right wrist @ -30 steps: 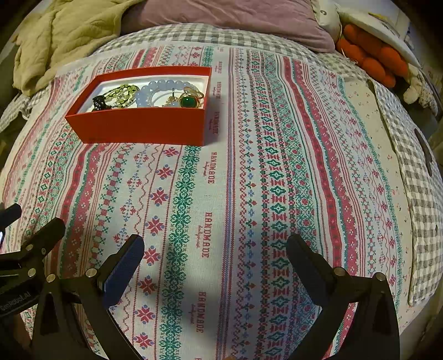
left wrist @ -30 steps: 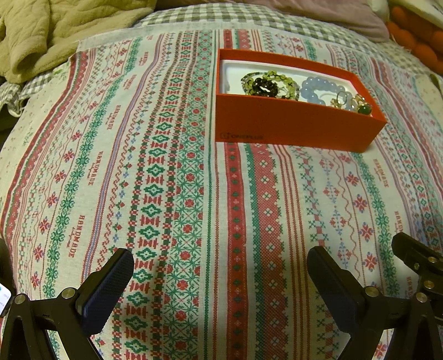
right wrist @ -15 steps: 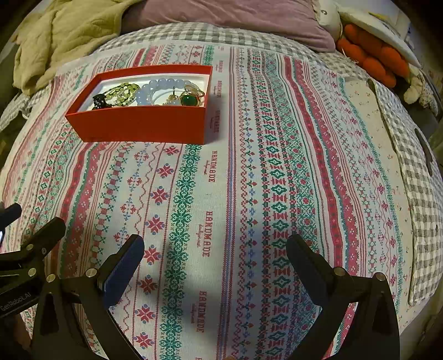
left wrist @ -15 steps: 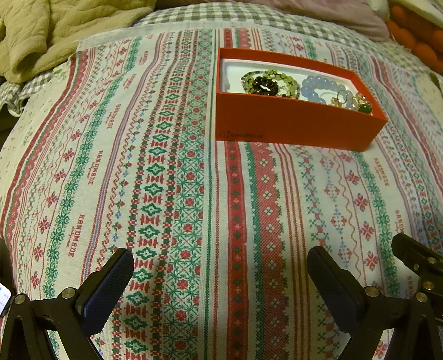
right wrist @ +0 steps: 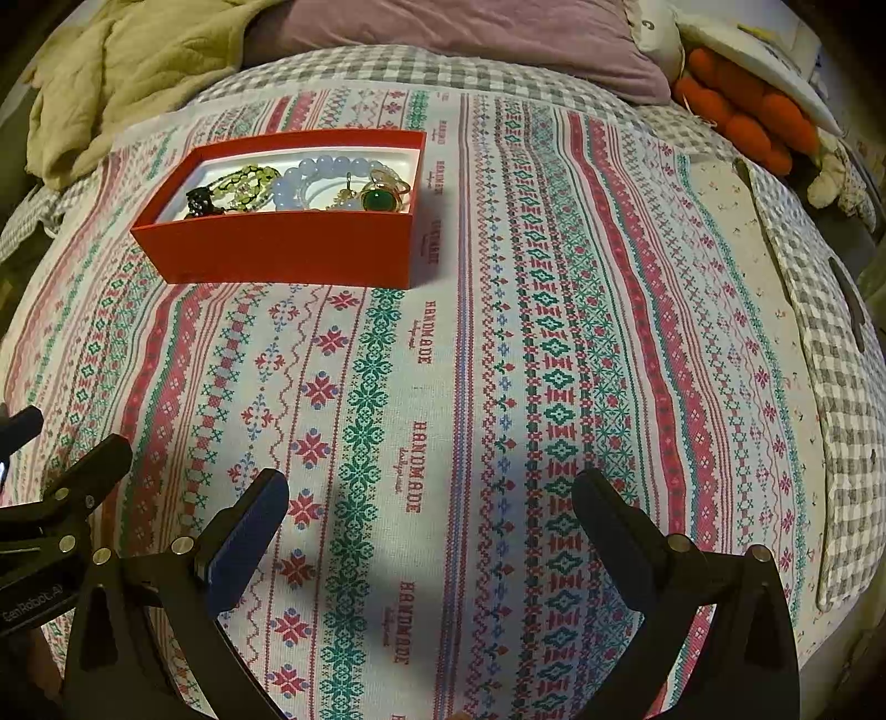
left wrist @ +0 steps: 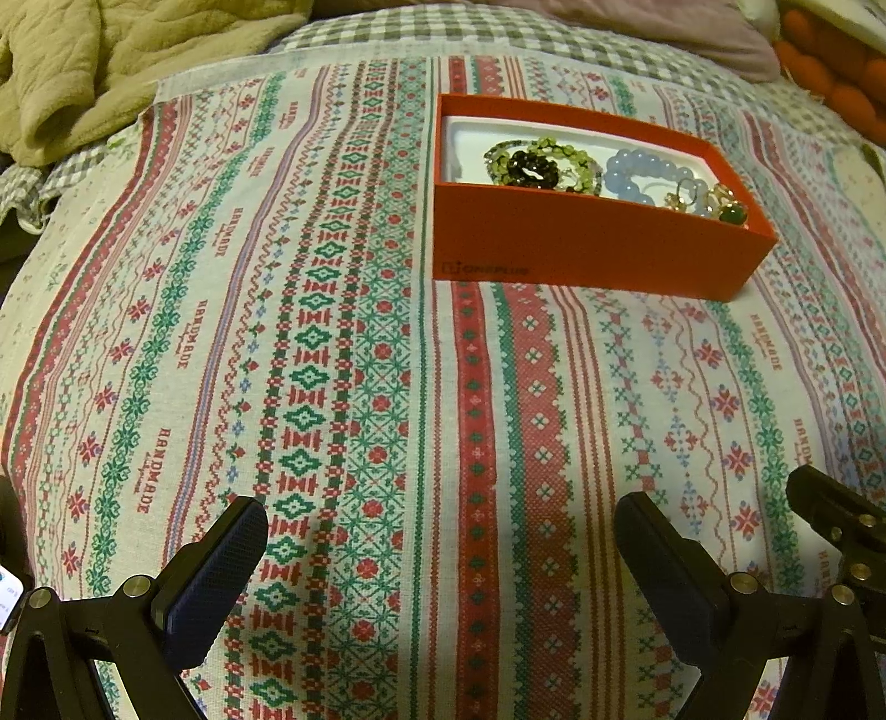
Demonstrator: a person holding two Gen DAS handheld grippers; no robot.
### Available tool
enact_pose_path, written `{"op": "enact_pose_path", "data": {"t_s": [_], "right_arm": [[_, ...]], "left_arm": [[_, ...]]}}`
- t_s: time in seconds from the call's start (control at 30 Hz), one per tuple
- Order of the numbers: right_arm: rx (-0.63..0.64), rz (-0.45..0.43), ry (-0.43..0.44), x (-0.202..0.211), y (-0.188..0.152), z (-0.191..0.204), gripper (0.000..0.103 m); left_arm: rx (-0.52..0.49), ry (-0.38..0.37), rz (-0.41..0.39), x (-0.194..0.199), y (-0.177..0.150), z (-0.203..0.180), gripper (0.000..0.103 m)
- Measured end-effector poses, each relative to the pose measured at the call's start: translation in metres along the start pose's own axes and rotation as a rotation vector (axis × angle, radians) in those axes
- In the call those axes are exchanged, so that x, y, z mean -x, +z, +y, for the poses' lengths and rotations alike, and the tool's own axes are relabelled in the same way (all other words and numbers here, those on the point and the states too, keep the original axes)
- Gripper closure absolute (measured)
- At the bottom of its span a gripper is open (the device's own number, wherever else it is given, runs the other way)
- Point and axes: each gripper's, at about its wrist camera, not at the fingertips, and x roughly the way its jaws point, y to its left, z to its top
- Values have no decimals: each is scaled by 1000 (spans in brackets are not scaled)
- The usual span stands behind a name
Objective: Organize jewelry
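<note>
An open red box (left wrist: 587,252) (right wrist: 288,249) with a white lining sits on the patterned cloth. Inside lie a green and black bead bracelet (left wrist: 540,160) (right wrist: 235,185), a pale blue bead bracelet (left wrist: 642,171) (right wrist: 318,174), and gold pieces with a green stone ring (left wrist: 731,213) (right wrist: 382,199). My left gripper (left wrist: 443,548) is open near the cloth's front, well short of the box, with nothing between its fingers. My right gripper (right wrist: 429,520) is open too, holding nothing, with the box far off to its upper left.
The patterned cloth (right wrist: 498,360) covers a checked bedspread (right wrist: 853,343). A beige blanket (left wrist: 111,61) is bunched at the back left, a mauve pillow (right wrist: 470,33) lies behind, and an orange plush (right wrist: 742,111) sits at the back right. The other gripper's frame (left wrist: 841,526) shows at the right edge.
Nothing has shifted apart from a very slight drift of both views; both grippers stay open and the box stays put.
</note>
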Motion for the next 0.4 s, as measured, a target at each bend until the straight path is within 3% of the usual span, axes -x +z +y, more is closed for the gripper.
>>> {"op": "enact_pose_path", "data": {"t_s": [0.4], "right_arm": [[6, -10, 7, 0, -1, 4, 0]], "left_arm": [[1, 3, -19, -1, 0, 1, 1]]}}
